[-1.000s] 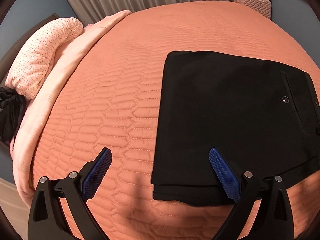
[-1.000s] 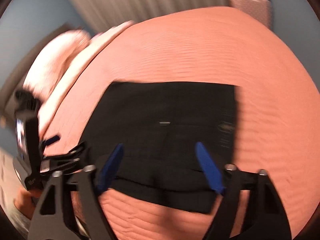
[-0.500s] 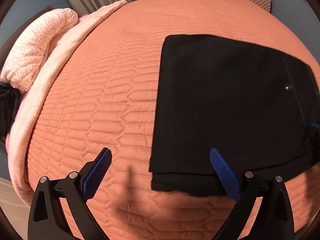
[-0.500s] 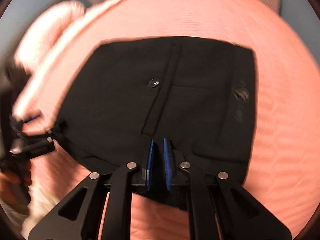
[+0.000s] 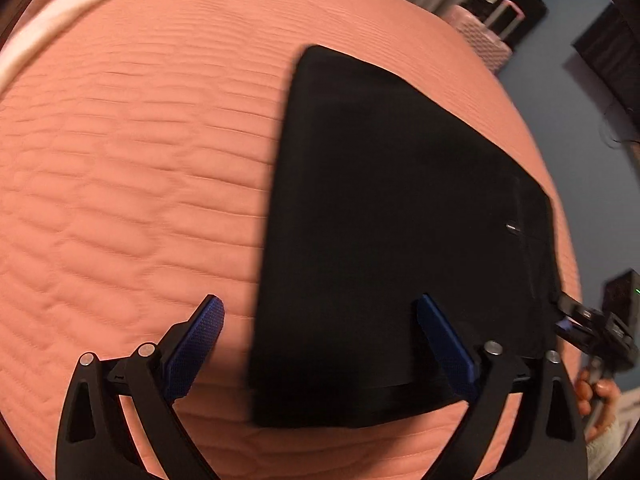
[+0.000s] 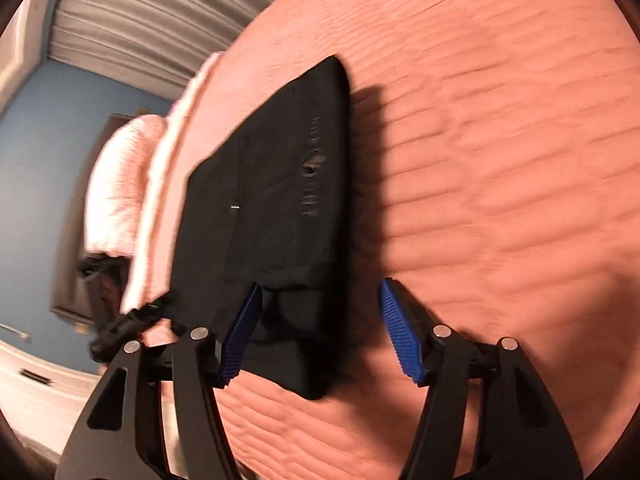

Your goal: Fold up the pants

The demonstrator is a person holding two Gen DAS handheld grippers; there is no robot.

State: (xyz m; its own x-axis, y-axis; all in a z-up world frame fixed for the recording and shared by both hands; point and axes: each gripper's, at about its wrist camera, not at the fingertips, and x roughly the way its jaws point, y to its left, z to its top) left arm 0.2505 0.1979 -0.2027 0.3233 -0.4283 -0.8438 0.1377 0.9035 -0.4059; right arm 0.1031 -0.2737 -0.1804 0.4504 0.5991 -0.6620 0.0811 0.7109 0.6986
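Observation:
The black pants [image 5: 400,220] lie folded into a flat rectangle on the orange quilted bed [image 5: 140,180]. My left gripper [image 5: 320,348] is open and empty; its jaws straddle the near left corner of the pants. In the right wrist view the pants [image 6: 272,200] show a small button and a printed logo. My right gripper [image 6: 320,332] is open and empty, its jaws around the near right corner of the pants. The right gripper also shows at the right edge of the left wrist view [image 5: 588,324].
A pink pillow [image 6: 120,184] and a pale blanket edge [image 6: 168,168] lie at the bed's far left. A pink suitcase [image 5: 480,36] stands beyond the bed by grey curtains [image 6: 160,12]. Blue walls surround the bed.
My right gripper was shut at the near edge of the pants half a second ago and has opened and tilted. My left gripper stayed open and swung rightward.

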